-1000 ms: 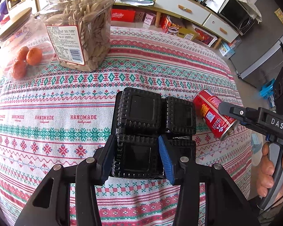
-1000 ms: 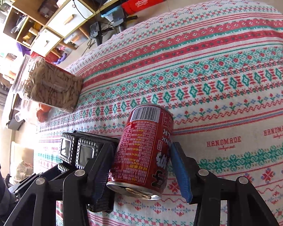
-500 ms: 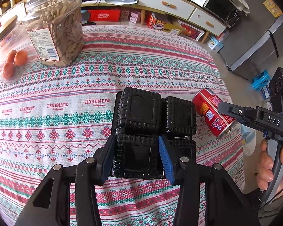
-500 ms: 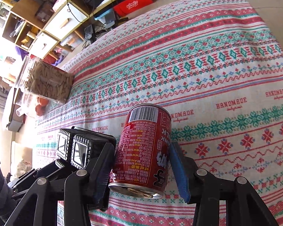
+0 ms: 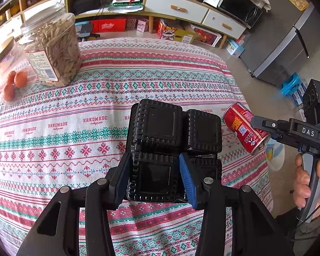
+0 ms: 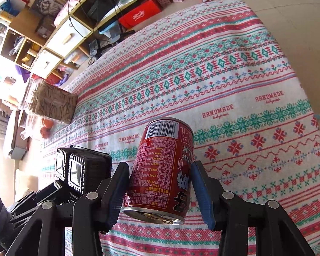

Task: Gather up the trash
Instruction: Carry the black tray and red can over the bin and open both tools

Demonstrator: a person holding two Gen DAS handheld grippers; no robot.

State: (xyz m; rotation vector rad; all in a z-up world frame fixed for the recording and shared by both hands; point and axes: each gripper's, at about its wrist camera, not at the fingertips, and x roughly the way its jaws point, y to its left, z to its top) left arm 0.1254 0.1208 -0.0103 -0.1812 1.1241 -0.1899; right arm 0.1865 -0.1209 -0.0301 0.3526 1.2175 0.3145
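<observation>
— Hand-held gripper on the left (image 5: 154, 176): what has it got?

— Its blue pads are closed on one cell of a black tray (image 5: 175, 147), low in the middle of its frame. The tray hangs out ahead of the fingers, over the bench (image 5: 74, 145).

— And the right hand-held gripper (image 6: 160, 192)?

— Clamped across a red can (image 6: 162, 170), bottom centre of its own view. Long axis runs straight out along the fingers, shiny end toward the camera, barcode end away. From the left camera the can (image 5: 245, 128) sits at right centre, tilted, just beside the tray but apart from it.

— So both pieces of trash are up in the air?

— I'd say so. No bin shows in either view, so I can't tell which way they must go or which hand is nearer.

— Anything readable?

— "HANDMADE" repeats on the cloth. "DAS" on the right tool's body. The can shows small Chinese print and the letters "LK". The jar (image 5: 53, 49) at upper left of the left view has a label too small to read; oranges (image 5: 15, 83) sit beside it.
</observation>
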